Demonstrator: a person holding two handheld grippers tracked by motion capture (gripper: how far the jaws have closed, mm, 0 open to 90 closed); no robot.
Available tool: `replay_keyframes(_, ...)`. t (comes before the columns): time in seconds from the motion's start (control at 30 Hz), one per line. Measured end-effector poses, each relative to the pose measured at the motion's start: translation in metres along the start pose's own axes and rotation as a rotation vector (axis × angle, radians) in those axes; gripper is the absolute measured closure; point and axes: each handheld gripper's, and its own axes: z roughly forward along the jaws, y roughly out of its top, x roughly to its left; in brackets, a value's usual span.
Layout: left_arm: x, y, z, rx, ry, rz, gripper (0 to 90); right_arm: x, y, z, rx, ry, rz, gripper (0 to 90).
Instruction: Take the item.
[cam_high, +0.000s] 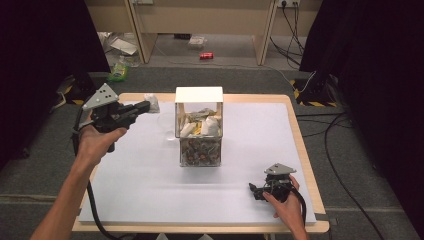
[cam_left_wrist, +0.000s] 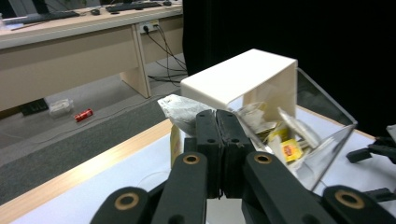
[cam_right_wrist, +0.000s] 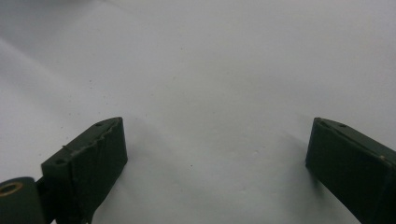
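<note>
Left gripper (cam_high: 141, 107) is hovering over the far-left part of the counter (cam_high: 150, 200), jaws closed and pinching a whitish sachet (cam_left_wrist: 183, 111) whose crumpled top is sticking out past the tips; in the high view the sachet (cam_high: 151, 102) is hanging near the counter's far edge, left of the box (cam_high: 199, 127). The box is standing at the counter's middle, toward the far edge: clear walls, white lid (cam_left_wrist: 238, 77), more sachets piled inside, a darker layer showing through its lower part. Right gripper (cam_high: 256, 191) is resting near the right front corner, jaws spread wide over bare white counter (cam_right_wrist: 210, 84), nothing between them. Judgement: the step in hand is carrying the sachet to or from the box, and which way is not settled by these frames. To do it well, keep the pinch firm on the sachet, travel level, and approach the slanted clear opening under the lid rather than the lid itself, so the packet is not snagging on the rim. Hard to make out: how much of the sachet is sitting between the pads, since the jaws are covering its lower half; the print on the sachets is blurred; a faint round clear object beside the box's left wall is too dim to identify.
</note>
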Motion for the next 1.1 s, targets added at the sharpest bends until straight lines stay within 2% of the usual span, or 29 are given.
replay_keyframes(0.03,0.003,-0.004,0.003,0.005,0.017,0.001,88.2,0.000,0.000,0.000,0.000,0.000,0.001,5.9)
replay_keyframes(0.17,0.007,-0.011,0.008,0.014,0.025,-0.001,88.2,0.000,0.000,0.000,-0.001,0.001,0.001,5.9)
replay_keyframes(0.33,0.015,-0.023,0.019,0.029,0.094,0.011,88.2,0.000,0.000,0.000,0.000,0.000,0.001,5.9)
replay_keyframes(0.5,0.023,-0.034,0.030,0.042,0.115,-0.002,88.2,0.000,0.000,0.000,-0.001,0.001,0.001,5.9)
replay_keyframes(0.77,0.031,-0.049,0.050,0.085,0.120,-0.039,88.2,0.000,0.000,0.000,-0.002,0.001,0.003,5.9)
replay_keyframes(1.1,0.035,-0.063,0.072,0.129,0.117,-0.049,88.2,0.000,0.000,0.000,-0.002,0.001,0.002,5.9)
